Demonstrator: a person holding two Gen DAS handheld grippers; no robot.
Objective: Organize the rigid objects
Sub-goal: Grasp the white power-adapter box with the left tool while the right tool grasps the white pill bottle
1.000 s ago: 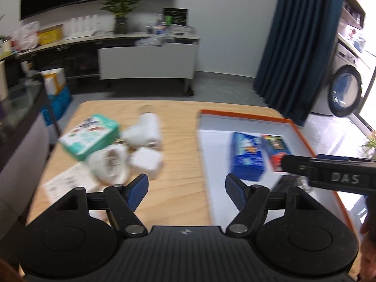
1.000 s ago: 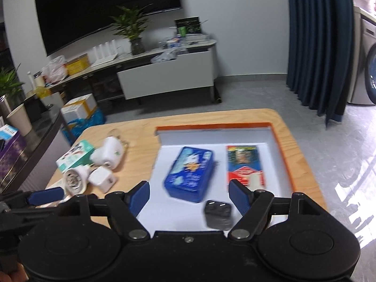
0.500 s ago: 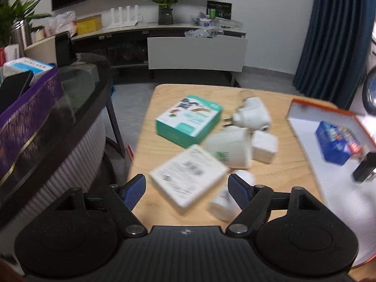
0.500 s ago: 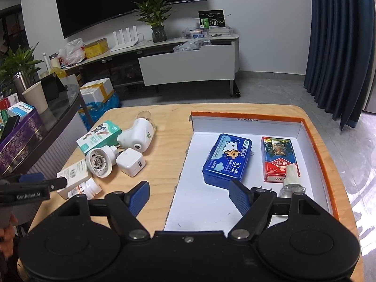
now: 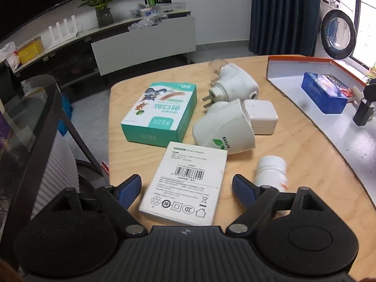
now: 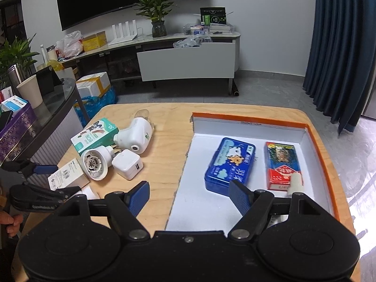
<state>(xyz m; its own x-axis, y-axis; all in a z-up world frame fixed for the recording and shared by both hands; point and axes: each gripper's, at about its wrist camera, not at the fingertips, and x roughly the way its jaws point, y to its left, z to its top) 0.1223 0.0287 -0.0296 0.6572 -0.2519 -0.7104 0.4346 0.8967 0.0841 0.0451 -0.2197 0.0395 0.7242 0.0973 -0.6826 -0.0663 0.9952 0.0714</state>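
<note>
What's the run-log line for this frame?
left gripper: opening over white box, no contact | right gripper: open, empty | tray: partly filled

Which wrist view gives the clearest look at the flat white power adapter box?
The left wrist view: the white power adapter box lies label-up between the opening left gripper fingers, untouched. In the right wrist view the box is small, near the left edge.

Black ribbed left gripper (image 5: 186, 188); blue ridged pads (image 5: 243, 190); round silver pivot screws
</note>
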